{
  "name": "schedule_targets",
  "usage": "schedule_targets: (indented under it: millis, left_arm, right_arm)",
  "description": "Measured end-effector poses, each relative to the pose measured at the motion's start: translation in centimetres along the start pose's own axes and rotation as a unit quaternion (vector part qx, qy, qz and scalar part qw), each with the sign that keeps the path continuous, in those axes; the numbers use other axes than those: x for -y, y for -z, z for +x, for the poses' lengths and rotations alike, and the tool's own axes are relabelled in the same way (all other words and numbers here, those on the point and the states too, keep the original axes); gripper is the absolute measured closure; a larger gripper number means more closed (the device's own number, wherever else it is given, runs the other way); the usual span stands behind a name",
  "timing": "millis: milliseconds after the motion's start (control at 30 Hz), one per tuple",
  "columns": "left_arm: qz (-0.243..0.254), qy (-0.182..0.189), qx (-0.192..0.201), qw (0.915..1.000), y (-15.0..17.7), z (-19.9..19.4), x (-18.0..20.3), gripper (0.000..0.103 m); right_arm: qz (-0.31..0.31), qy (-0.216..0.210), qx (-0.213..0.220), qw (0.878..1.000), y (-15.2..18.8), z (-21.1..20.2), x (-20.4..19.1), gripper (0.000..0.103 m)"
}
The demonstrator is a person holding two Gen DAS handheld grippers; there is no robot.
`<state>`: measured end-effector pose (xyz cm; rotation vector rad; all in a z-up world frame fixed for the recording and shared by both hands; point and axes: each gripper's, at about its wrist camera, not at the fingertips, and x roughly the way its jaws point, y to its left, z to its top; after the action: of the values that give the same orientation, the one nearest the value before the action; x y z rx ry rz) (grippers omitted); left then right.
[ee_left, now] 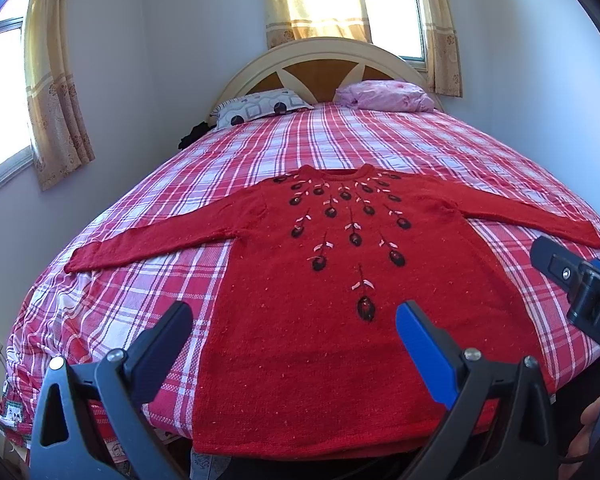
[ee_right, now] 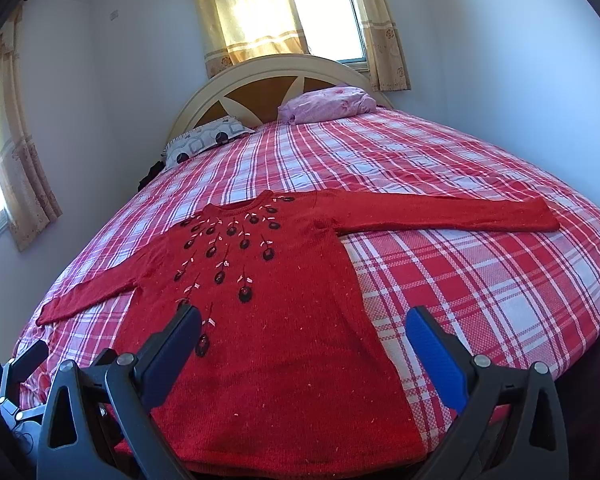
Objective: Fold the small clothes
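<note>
A red knitted sweater (ee_left: 300,280) with dark embroidered flowers lies flat and face up on the bed, both sleeves spread out sideways, hem at the near edge. In the right wrist view the sweater (ee_right: 284,320) fills the lower middle. My left gripper (ee_left: 296,320) hovers open above the hem's left part, nothing between its fingers. My right gripper (ee_right: 304,328) is open too, over the hem's right side and empty. The right gripper's body (ee_left: 580,288) shows at the right edge of the left wrist view; the left gripper's body (ee_right: 16,368) peeks in at the lower left.
The bed has a red and white plaid cover (ee_left: 380,136). A patterned grey pillow (ee_left: 260,106) and a pink pillow (ee_left: 384,96) lie by the cream headboard (ee_left: 320,56). Curtained windows and walls surround the bed. A dark item (ee_left: 194,132) lies beside the grey pillow.
</note>
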<state>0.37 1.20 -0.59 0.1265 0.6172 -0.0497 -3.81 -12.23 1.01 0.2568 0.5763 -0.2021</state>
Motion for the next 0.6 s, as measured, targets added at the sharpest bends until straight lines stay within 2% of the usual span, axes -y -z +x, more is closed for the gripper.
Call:
schedule_targets:
  millis: [600]
  left_arm:
    - [0.002,-0.001,-0.001,1.0,0.29,0.21,-0.21,0.0]
  right_arm:
    - [0.002,-0.001,-0.007,1.0,0.27,0.25,-0.07,0.001]
